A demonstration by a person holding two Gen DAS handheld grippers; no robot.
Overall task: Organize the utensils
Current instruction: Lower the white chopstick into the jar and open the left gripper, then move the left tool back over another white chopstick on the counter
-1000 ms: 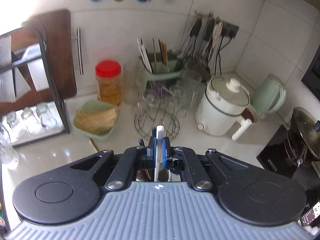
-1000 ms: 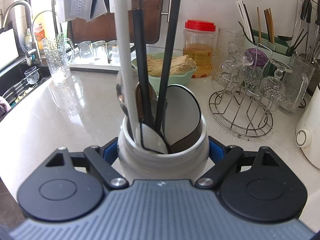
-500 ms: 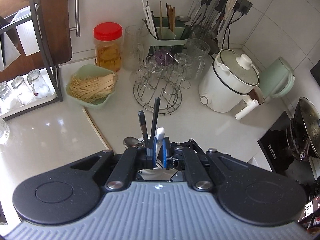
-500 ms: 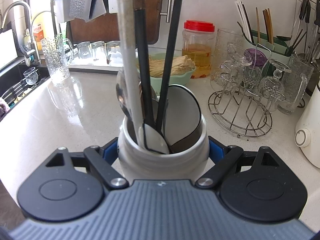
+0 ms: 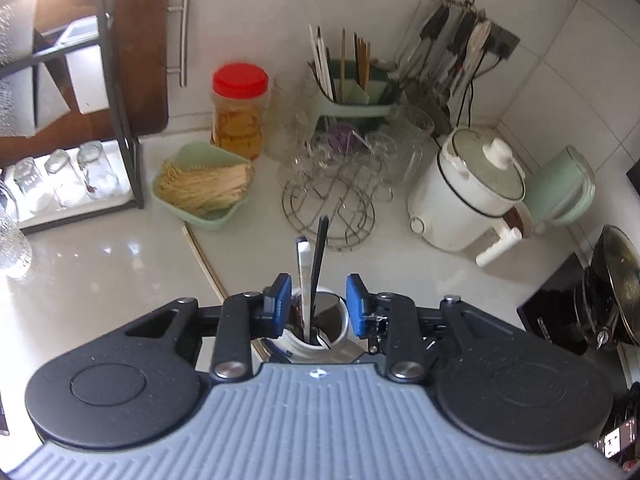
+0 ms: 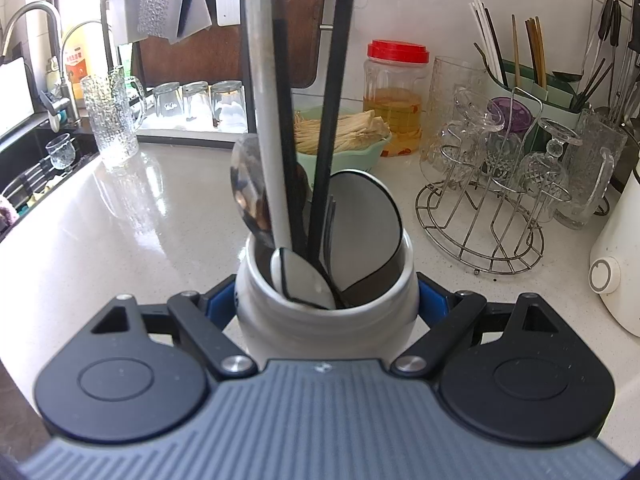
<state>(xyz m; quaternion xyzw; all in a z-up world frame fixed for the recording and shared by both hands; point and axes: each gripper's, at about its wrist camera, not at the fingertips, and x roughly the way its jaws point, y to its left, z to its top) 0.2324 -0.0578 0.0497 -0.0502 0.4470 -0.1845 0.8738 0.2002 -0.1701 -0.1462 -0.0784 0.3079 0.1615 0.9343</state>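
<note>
left fingers [image 5: 319, 304] just parted — white spoon [image 5: 304, 280] freed; right fingers [image 6: 326, 302] clamp jar [image 6: 326, 312].

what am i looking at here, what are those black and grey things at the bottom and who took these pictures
Each picture comes from a small camera on a handheld claw tool; a person carries one in each hand. The black and grey shapes at the bottom are the tools themselves.

Right-hand view: the right claw is clamped around a white jar on the counter. The jar holds spoons and black-handled utensils.

Left-hand view: the left claw hangs above that jar, its blue pads apart and touching nothing. Its jaws have just opened, and a white-handled spoon stands in the jar between them.

Behind are a bowl of noodles, a red-lidded jar, a glass rack and a small cooker.
</note>
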